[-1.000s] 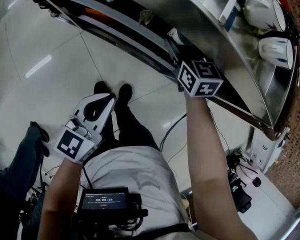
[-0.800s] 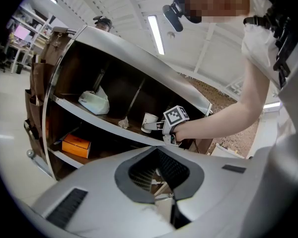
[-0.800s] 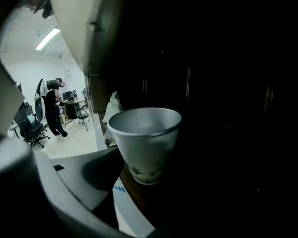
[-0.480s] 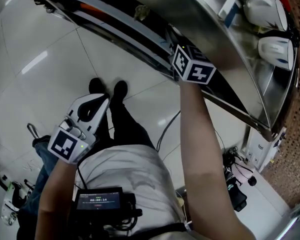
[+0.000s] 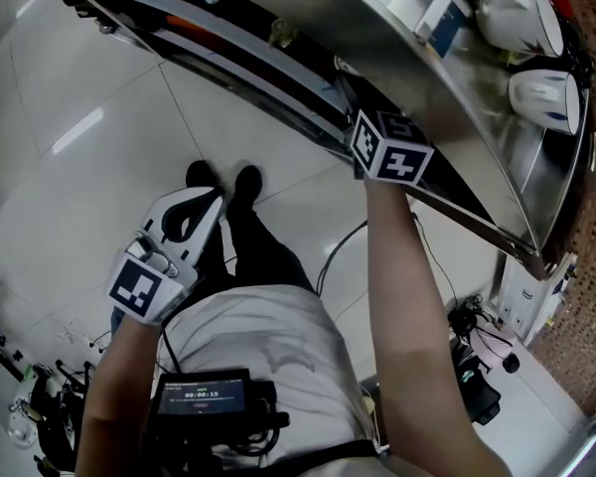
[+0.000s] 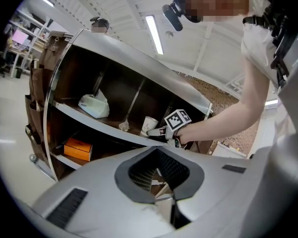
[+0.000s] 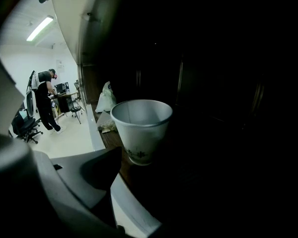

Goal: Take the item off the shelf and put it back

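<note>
Right hand-held gripper [image 6: 155,131] widened off cup [image 7: 141,128] | left hand-held gripper [image 6: 171,202] closed | bag [image 7: 105,99] beyond

Orange box [image 6: 78,149], white bag [image 6: 94,105], perhaps crumpled paper [image 6: 123,126]

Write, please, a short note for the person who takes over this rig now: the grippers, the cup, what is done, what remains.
Left hand-held gripper: shut, empty, held low, away from the shelf.
Right hand-held gripper: reaching into the shelf, jaws open and just been opening, nothing gripped.
Cup: upright on the shelf, just ahead of the right jaws, pads not on it.
Done: cannot tell whether the cup has already been off the shelf.
Left: if it has not, grip it, lift it off, set it back.
</note>
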Tool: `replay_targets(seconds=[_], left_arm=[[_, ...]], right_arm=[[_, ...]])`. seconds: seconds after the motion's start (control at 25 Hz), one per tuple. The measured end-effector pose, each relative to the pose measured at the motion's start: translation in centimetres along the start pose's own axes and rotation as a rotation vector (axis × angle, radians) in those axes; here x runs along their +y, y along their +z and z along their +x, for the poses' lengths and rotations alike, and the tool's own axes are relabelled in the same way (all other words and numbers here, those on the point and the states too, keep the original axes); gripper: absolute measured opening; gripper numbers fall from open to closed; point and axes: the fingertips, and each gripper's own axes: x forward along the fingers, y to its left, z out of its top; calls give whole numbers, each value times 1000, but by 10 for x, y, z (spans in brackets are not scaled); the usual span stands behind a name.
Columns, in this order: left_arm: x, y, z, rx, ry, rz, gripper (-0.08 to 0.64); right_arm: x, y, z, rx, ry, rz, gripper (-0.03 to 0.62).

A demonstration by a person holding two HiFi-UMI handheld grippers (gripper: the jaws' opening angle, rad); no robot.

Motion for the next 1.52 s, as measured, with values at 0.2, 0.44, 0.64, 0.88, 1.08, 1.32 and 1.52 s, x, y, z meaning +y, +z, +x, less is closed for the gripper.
replay_targets(seconds=[0.2, 0.44, 0.64, 0.88, 1.08, 1.32, 1.52], left_arm=[[0, 8, -4, 15, -3, 26, 11], [-11, 35, -5, 22, -19, 130, 11], [-18, 62, -8, 26, -52, 203, 11], [-27, 85, -6, 4, -86, 272, 11], [-40, 101, -9, 3, -101, 284, 11], [-51, 113, -8, 4, -120, 315, 11], [-57, 124, -13, 1, -123, 335, 11]], right_arm=[[6, -12, -28, -12, 26, 48, 337], [29, -21, -67, -50, 92, 61, 337], [56, -14, -102, -130, 162, 109, 336], [78, 5, -130, -198, 243, 72, 271], [88, 18, -156, -249, 262, 65, 213], [101, 27, -182, -300, 274, 70, 112], [119, 48, -205, -356, 294, 60, 91]])
